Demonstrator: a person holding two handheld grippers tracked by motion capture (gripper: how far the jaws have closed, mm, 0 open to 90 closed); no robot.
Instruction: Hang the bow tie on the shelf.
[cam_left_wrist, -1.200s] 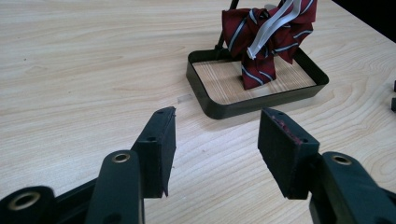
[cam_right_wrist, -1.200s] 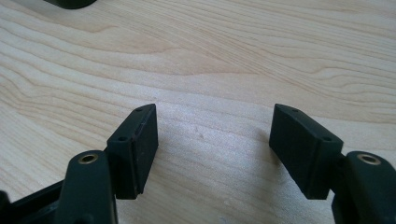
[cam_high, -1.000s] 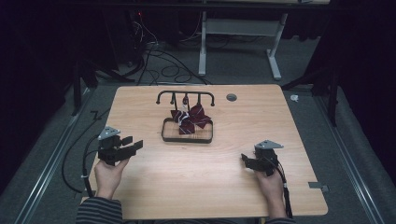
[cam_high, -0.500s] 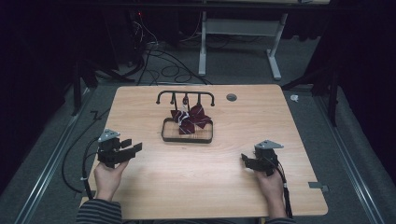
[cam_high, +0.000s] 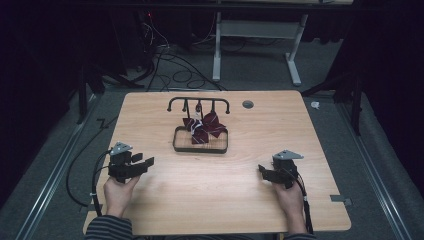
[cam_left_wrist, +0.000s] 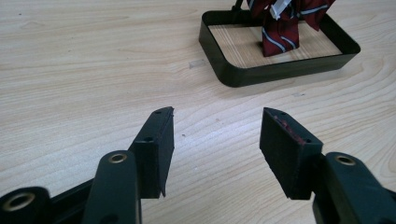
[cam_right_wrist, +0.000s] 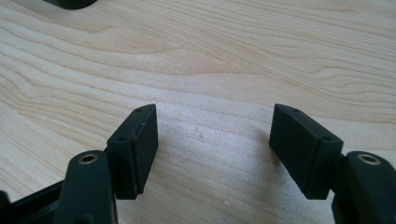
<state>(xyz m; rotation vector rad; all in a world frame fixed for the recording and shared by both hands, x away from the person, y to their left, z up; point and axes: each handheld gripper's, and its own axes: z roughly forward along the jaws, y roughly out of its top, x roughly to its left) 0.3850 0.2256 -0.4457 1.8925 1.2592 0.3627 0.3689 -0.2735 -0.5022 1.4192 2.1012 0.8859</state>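
Overhead, a wooden desk is seen w/ a dark tray set near its middle, toward the far side. A maroon striped cloth is draped from a black hook rack standing just behind the tray, its lower end hanging down into the tray. The left claw is held by a hand at the near left of the desk, jaws pointed inward toward the middle, wide apart, nothing between them. The right claw is held at the near right, well apart from the tray.

Next, the left gripper view: the left claw is shown w/ jaws spread wide over bare wood, nothing gripped. The tray lies ahead & to the right, apart from the jaws; the cloth hangs down onto its wooden floor.

Lastly, the right gripper view: the right claw is likewise shown wide, w/ only bare desk grain between & ahead of the jaws. A dark edge is glimpsed at the top left corner; what it is can't be told from there.
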